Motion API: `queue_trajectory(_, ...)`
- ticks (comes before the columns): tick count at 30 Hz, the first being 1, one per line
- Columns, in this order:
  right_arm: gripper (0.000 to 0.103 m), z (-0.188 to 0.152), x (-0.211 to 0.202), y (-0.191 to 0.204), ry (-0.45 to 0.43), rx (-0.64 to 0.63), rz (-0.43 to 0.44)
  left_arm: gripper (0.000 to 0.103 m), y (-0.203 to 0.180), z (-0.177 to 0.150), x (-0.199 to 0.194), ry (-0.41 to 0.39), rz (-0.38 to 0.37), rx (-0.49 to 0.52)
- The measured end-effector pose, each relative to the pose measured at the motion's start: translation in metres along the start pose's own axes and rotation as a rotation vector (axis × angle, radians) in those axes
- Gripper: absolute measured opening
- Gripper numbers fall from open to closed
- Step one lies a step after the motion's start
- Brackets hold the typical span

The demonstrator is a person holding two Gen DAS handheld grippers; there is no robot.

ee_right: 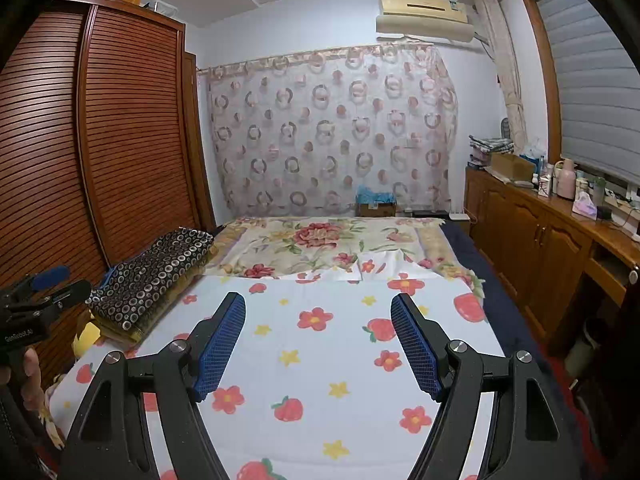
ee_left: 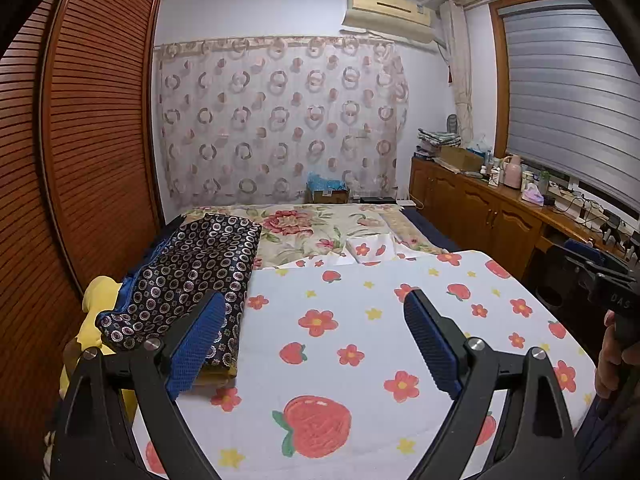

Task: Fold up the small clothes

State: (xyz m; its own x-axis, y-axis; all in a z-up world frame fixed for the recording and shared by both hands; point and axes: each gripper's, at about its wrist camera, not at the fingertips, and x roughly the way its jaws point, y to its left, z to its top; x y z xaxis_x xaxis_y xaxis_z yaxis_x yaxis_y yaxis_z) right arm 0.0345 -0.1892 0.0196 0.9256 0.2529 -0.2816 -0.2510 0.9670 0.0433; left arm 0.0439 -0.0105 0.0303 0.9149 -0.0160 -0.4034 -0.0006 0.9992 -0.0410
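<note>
Both grippers (ee_left: 316, 308) (ee_right: 318, 310) open over sheet (ee_right: 320, 360); folded pile (ee_left: 188, 276) at L edge.

A white cotton-like sheet printed with red strawberries and flowers (ee_left: 360, 360) is seen as matt, smooth cloth. At ten o'clock of it, a folded dark garment with ring patterns (ee_left: 192, 276) shows a faint satin sheen. The slatted brown wardrobe door (ee_left: 96, 120) is finished in glossy varnished wood. Blue ribbed rubbery pads (ee_right: 222, 344) are mounted on matt black plastic fingers with shiny metal pivots.
</note>
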Motion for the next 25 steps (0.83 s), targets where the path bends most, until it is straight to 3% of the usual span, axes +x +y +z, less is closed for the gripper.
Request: queue_trajectory(25,0.077,0.0002,-0.003,-0.0055,-0.006,-0.005,0.005,0.091,0.0013,0.0012,-0.001,-0.004,0.001,0.001)
